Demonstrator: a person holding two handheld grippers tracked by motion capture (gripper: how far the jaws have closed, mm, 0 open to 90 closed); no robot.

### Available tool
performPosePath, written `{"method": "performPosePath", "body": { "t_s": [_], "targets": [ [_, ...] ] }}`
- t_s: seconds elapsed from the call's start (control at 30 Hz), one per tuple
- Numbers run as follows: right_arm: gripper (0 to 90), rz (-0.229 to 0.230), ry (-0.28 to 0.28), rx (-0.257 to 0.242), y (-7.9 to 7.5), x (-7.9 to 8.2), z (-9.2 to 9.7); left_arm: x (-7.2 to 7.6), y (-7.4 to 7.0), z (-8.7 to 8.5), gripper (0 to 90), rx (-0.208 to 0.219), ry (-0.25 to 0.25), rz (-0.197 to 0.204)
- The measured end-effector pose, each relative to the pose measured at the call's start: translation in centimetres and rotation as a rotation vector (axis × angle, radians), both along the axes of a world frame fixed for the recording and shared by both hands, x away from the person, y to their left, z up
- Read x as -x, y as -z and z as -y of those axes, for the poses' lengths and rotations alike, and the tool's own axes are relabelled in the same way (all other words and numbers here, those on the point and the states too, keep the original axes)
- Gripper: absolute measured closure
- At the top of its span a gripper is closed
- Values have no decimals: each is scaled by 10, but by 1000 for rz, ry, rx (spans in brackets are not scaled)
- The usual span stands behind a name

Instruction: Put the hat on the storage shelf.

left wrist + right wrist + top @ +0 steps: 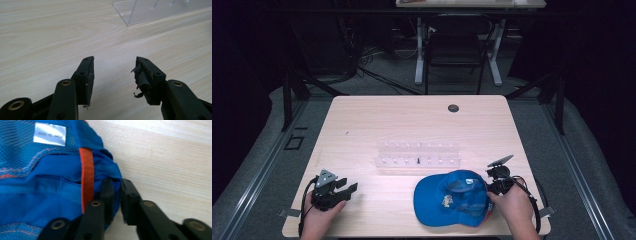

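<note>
the right gripper is held in the person's right hand at the near right of the table. its two black jaws are pinched nearly together on the edge of a blue cap, with a fold of the blue fabric caught between them. in the right gripper view the cap spreads away to the left of the jaws, inside up, showing mesh lining, an orange band running just beside the left jaw, and a white size label farther ahead. to the right of the jaws there is bare pale wood.

the left gripper rests low near the table's near left edge, in the left hand, well apart from the cap. its jaws stand wide, with nothing between them; in the left gripper view bare wood lies ahead, and the corner of a clear plastic rack sits ahead and to the right.

from above, the cap lies directly to the left of the right gripper, touching it, and between the two grippers, much closer to the right one. its longer stretch runs across the table, side to side. the rack stands just beyond the cap, farther from the person. my guess is that any lift or turn of the cap falls to the right hand, which already has it.
</note>
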State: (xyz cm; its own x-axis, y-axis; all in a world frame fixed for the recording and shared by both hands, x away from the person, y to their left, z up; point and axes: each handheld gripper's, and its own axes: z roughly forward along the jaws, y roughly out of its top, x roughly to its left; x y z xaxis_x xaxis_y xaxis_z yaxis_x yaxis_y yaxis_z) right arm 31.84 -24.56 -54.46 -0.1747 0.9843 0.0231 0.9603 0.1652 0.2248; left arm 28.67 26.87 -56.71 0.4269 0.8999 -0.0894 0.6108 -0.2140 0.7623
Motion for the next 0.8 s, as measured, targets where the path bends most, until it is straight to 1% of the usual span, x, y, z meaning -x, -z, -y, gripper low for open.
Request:
{"method": "performPosePath", "body": {
  "t_s": [0.03, 0.07, 0.13, 0.2, 0.23, 0.27, 0.3, 0.47, 0.5, 0.53, 0.63, 0.7, 0.73, 0.8],
  "targets": [
    [866, -7, -4, -3, 0, -1, 0, 0, 0, 0, 505, 0, 2, 1],
    [866, -7, -4, -3, 0, -1, 0, 0, 0, 0, 505, 0, 2, 1],
    [886, -14, 1, -15, 0, -2, 0, 0, 0, 1, 505, 2, 0, 2],
    [897, -11, -2, -27, 0, -2, 1, 0, 0, 0, 505, -2, -1, 0],
    [898, -2, 6, -47, 1, -2, 2, 0, 0, 0, 506, -2, -1, 0],
    [898, -2, 6, -47, 1, -2, 2, 0, 0, 0, 506, -2, -2, 0],
    [899, -27, 1, -56, 0, -4, 5, 0, 0, 0, 506, -1, -1, 0],
    [900, -49, 0, -64, -3, -6, 11, 0, 0, 1, 506, 0, 2, -1],
    [900, -44, 2, -74, -4, -6, 12, 0, 1, 1, 506, 0, 1, -1],
    [900, -51, -5, -65, -7, -6, 13, 0, 1, 1, 507, -1, 2, -2],
    [900, -42, -2, -76, -15, -6, 16, 0, 0, 1, 507, -2, 2, 0],
    [900, -49, -19, -76, -22, -6, 19, 0, 0, 1, 507, -2, 1, 1],
    [900, -43, -18, -75, -24, -6, 19, 0, 0, 1, 507, -1, 1, 0],
    [900, -49, -24, -85, -31, -7, 22, 0, 1, 1, 507, -3, 1, 0]
  ]
}}
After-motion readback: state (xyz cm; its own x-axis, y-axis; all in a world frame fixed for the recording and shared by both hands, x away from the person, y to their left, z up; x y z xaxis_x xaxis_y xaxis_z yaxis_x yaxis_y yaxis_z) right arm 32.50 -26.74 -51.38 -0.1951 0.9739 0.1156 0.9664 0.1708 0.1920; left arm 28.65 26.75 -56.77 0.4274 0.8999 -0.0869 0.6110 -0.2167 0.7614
